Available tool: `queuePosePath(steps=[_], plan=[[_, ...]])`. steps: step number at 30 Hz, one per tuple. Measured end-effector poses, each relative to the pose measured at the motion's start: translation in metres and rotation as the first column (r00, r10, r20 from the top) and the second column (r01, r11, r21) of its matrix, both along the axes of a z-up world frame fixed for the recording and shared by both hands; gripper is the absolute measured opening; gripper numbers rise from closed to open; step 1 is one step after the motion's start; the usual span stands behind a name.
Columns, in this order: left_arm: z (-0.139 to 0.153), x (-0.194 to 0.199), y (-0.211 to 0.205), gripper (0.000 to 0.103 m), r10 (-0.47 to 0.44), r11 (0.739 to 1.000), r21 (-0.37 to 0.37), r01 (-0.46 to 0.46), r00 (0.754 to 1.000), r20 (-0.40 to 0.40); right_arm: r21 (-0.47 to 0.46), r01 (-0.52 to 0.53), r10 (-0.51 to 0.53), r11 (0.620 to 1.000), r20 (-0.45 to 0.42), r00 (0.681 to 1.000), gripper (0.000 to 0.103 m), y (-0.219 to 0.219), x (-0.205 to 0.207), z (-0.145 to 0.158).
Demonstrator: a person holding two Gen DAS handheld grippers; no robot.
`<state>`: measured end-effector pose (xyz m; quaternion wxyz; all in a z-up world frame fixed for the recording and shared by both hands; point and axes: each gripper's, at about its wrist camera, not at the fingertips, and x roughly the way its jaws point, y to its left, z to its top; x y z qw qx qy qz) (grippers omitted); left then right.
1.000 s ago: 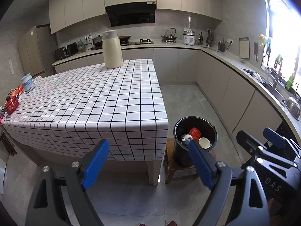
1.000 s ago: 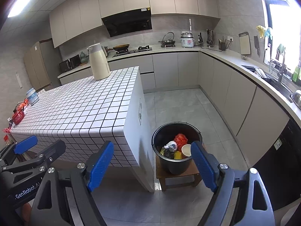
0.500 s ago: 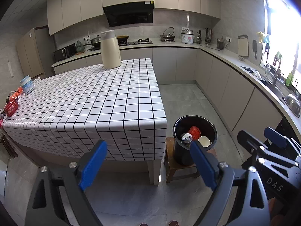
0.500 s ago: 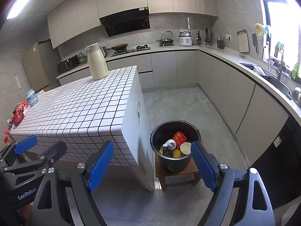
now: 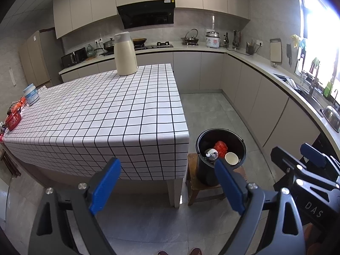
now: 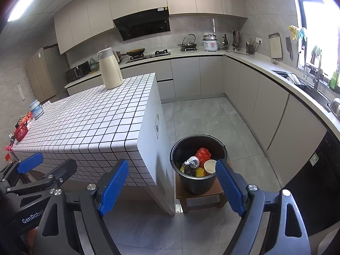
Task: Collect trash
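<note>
Right wrist only — yellow trash [image 6: 199, 171] visible inside bucket [image 6: 192, 142].

One black bucket [image 6: 197, 148] sits on one wooden stool [image 6: 199, 195], lower centre. Inside: one red bag [image 6: 203, 153], one paper cup [image 6: 210, 166], one crumpled wad [image 6: 192, 162]. One cream jug [image 6: 110, 71] stands upper left on one checked table [image 6: 89, 123]. Two grippers, one lower left [image 5: 167, 186], one lower right [image 6: 172, 188].

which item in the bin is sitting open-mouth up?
The paper cup at the black bucket's right side. Its round rim faces up; the red bag and grey wad are crumpled.
</note>
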<state>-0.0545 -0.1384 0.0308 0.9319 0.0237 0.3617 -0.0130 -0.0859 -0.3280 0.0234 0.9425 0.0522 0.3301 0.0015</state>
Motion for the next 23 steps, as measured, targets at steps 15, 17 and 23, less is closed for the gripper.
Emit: queuePosePath(steps=[15, 17, 23], plan=[[-0.004, 0.003, -0.003, 0.091, -0.03, 0.999, -0.012, 0.03, 1.0, -0.002, 0.002, 0.006, -0.006, 1.0, -0.008, 1.0, 0.086, -0.003, 0.001, -0.003], [-0.003, 0.0, -0.006, 0.091, -0.042, 0.999, -0.012, 0.042, 0.999, 0.019, -0.001, 0.01, -0.01, 1.0, -0.009, 1.0, 0.086, -0.004, 0.002, -0.003], [0.0, 0.002, -0.011, 0.094, -0.053, 0.999, 0.005, 0.053, 0.998, 0.031, -0.001, 0.026, -0.026, 1.0, -0.015, 1.0, 0.086, -0.008, 0.004, -0.006]])
